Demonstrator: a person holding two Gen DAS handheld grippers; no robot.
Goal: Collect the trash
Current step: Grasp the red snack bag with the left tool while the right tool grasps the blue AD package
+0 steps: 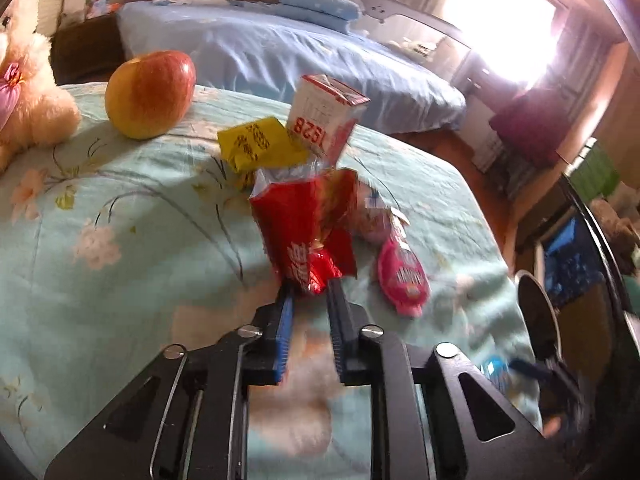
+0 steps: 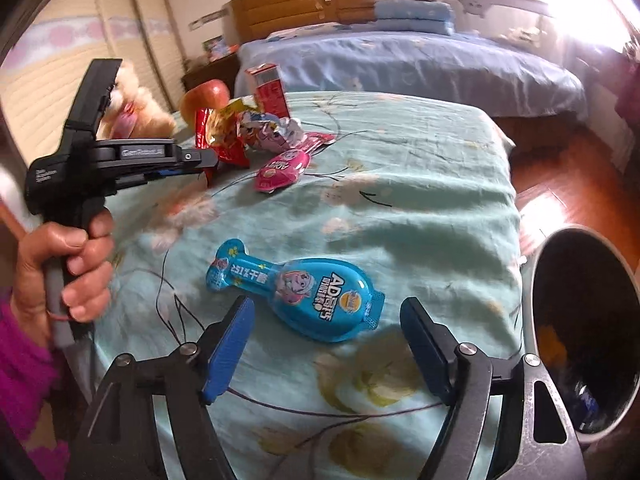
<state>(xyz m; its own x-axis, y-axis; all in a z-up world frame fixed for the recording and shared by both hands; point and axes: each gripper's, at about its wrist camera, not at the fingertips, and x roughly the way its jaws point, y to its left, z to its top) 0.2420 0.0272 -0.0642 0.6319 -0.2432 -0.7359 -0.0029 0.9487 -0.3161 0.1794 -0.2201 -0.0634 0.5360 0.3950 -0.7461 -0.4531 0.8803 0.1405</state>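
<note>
My left gripper [image 1: 310, 286] is shut on the lower end of a red snack wrapper [image 1: 304, 216], which stands up from the teal floral cover [image 1: 120, 240]. The same gripper [image 2: 212, 160] shows in the right wrist view, held by a hand [image 2: 76, 256]. A pink pouch [image 1: 402, 276] lies just right of it. Behind are a yellow packet [image 1: 260, 144] and a red-and-white carton [image 1: 324, 116]. My right gripper [image 2: 326, 302] stands open, and a blue pouch [image 2: 304, 292] lies flat on the cover between and just beyond its fingertips.
An apple [image 1: 150, 94] and a plush toy [image 1: 28, 108] sit at the back left of the cover. A dark round bin [image 2: 580, 300] stands off the cover's right edge. A crumpled printed wrapper [image 2: 272, 132] lies by the carton. A blue bed is behind.
</note>
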